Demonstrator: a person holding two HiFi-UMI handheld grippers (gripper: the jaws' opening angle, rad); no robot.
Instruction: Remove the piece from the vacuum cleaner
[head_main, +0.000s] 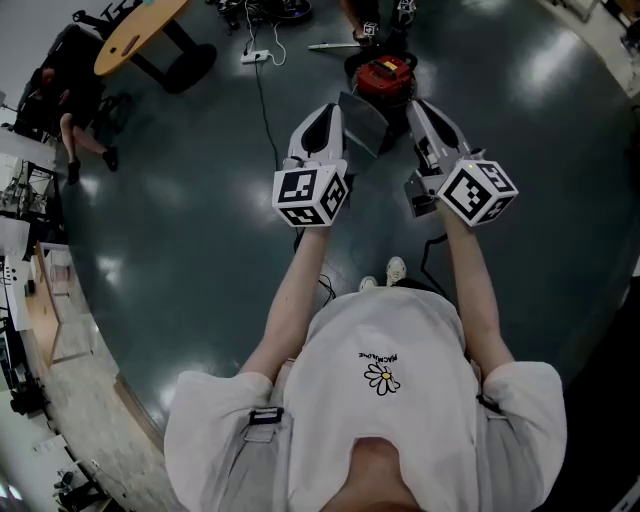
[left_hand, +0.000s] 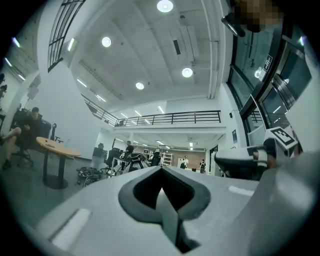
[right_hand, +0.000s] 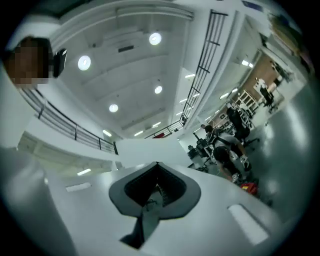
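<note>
1. Closest to the head camera is the wearer's white T-shirt with a daisy print (head_main: 385, 370), and both bare forearms reach out from it. My white left gripper (head_main: 325, 112) and white right gripper (head_main: 416, 104), each carrying a marker cube, are held side by side above the dark glossy floor (head_main: 200, 220). Just beyond their tips the red-and-black canister vacuum cleaner (head_main: 386, 75) sits on that floor, and neither gripper touches it.
2. In the left gripper view the camera points up at the hall ceiling. The jaws are pressed together at the tips with nothing between them.
3. The right gripper view is much the same, with the jaws closed and empty. A small red shape (right_hand: 248, 187) low on the right may be the vacuum cleaner, but it is too small to be sure.
4. I judge this to be the approach, with removal not yet begun. Next I would tip both grippers down and part the jaws, one to steady the body and the other to take the piece. I cannot yet tell which piece.
</note>
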